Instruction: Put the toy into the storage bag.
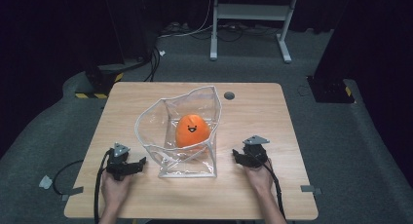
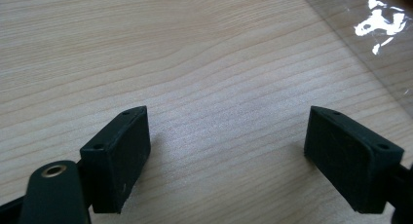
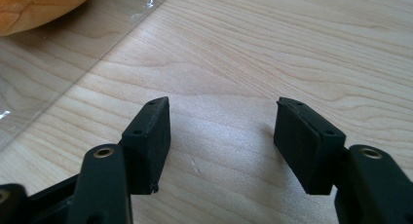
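Left gripper [image 2: 229,136]: jaws stand wide, nothing between them but bare wood grain; pads hang just above the table [image 1: 253,100], not touching the bag; in the left gripper view a corner of clear film lies off to the upper right of the jaws, catching white glare.

Right gripper [image 3: 221,136]: jaws parted to a middling gap, nothing held, only table wood between the pads; in the right gripper view the clear film's edge runs diagonally at upper left, with an orange curve of the toy behind it.

From the high view: left gripper [image 1: 127,165] sits near the front-left part of the table, pointing toward the bag's lower left corner, close to it but apart; right gripper [image 1: 249,156] sits at the bag's right side, near it, apart as well; each is carried by a hand coming in over the front edge, cable trailing back; grey three-cornered plate on top of each.

Clear plastic bag [image 1: 151,136]: stands in the middle of the table, mouth open and gaping upward, white-trimmed rim bowed out toward the left, one corner peaked toward the back edge.

Orange plush toy [image 1: 192,130]: egg-shaped, smiling face, inside the bag, resting toward its right wall.

Small dark round grommet [image 1: 229,95] near the back edge, right of centre.
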A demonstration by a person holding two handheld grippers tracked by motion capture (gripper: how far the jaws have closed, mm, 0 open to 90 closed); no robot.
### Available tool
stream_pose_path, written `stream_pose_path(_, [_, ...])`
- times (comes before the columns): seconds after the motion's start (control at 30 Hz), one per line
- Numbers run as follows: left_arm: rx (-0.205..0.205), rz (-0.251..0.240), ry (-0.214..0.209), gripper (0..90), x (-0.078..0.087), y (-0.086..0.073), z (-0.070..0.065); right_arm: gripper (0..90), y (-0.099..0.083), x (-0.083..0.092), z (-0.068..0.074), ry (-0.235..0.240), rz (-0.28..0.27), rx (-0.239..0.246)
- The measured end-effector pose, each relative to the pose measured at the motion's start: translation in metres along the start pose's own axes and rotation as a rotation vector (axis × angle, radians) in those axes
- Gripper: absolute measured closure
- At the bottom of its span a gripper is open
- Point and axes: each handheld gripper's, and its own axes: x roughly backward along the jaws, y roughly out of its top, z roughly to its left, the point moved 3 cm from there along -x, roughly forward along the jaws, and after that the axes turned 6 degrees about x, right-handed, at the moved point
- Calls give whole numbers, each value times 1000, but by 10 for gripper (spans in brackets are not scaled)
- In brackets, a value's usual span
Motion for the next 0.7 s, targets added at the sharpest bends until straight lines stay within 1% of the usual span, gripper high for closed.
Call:
stream_pose_path(0.13, [0,0,0,171,0,0,0,361,0,0,-1,-5,0,1])
stream_pose_path(0.37, [0,0,0,172,0,0,0,339,-1,0,0,-14,6,-13])
stream_pose_path(0.7, [0,0,0,172,0,0,0,275,-2,1,-1,-28,13,-20])
